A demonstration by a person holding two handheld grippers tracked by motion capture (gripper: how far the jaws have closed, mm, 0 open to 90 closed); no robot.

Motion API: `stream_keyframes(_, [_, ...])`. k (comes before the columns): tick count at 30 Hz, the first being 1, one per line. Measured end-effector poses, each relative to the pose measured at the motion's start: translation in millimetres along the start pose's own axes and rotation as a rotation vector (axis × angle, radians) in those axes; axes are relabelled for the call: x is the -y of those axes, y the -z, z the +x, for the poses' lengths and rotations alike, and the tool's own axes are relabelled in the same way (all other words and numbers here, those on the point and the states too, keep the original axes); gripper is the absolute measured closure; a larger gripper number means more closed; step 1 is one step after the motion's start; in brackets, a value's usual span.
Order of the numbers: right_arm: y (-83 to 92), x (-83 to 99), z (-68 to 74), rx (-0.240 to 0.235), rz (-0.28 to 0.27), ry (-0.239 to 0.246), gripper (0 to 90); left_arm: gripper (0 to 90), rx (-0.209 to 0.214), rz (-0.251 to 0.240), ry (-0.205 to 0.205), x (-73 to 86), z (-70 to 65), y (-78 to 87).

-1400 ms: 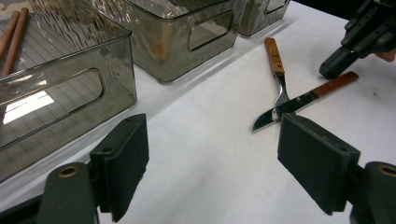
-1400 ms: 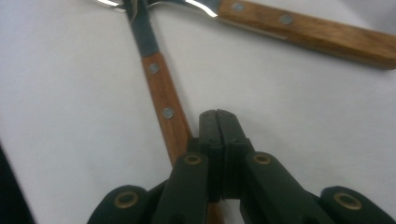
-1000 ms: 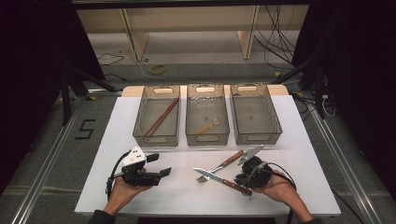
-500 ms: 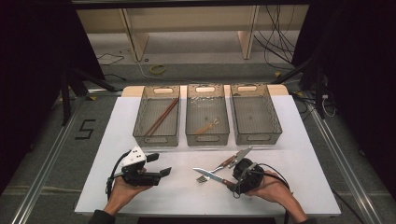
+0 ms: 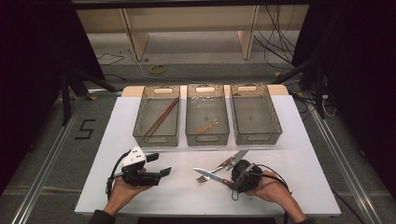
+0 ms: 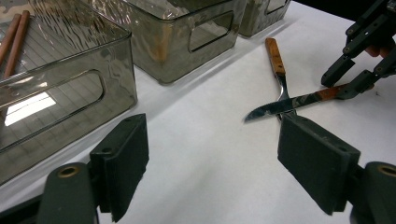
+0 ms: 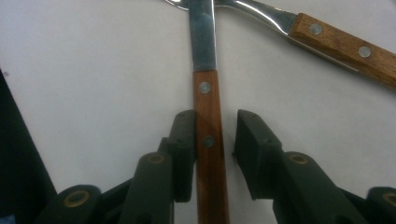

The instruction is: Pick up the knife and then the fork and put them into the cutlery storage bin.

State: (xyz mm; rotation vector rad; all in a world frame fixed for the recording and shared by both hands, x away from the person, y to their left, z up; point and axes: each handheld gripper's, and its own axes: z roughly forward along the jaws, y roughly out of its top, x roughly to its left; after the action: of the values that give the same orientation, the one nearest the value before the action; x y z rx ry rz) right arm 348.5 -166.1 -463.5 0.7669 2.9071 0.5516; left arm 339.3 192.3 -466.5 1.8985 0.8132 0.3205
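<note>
Right gripper view showed us the right gripper straddling the wooden handle of the knife, its jaws having just been closing: the left pad touched the handle, while a sliver of white table still showed at the right pad, so we judged the grasp nearly made but not yet firm. Since a second earlier that hand had crept in along the handle from the knife's outer end. Crossing under the knife's blade lay the fork, also wooden-handled. To the left of the knife, the left gripper rested wide open and empty. Beyond the knife stood three clear bins: chopsticks in the left bin, a small wooden piece in the middle bin, the right bin empty. The only writing we read was a "5" on the floor, far left of the knife; no brands.
</note>
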Motion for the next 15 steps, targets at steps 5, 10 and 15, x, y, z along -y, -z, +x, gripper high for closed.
stream_keyframes(5, [-0.2,-1.0,1.2,0.008,0.009,0.003,74.7,24.0,-0.001,0.0,-0.001,0.2,-0.3,-0.4])
stream_keyframes(10, [-0.1,-2.0,1.0,0.009,0.017,0.022,76.2,24.1,-0.001,0.0,0.001,0.3,-0.4,-0.9])
stream_keyframes(15, [-0.1,-2.1,-0.2,-0.003,0.01,-0.006,76.9,24.1,-0.001,0.004,-0.005,0.5,-0.4,-1.7])
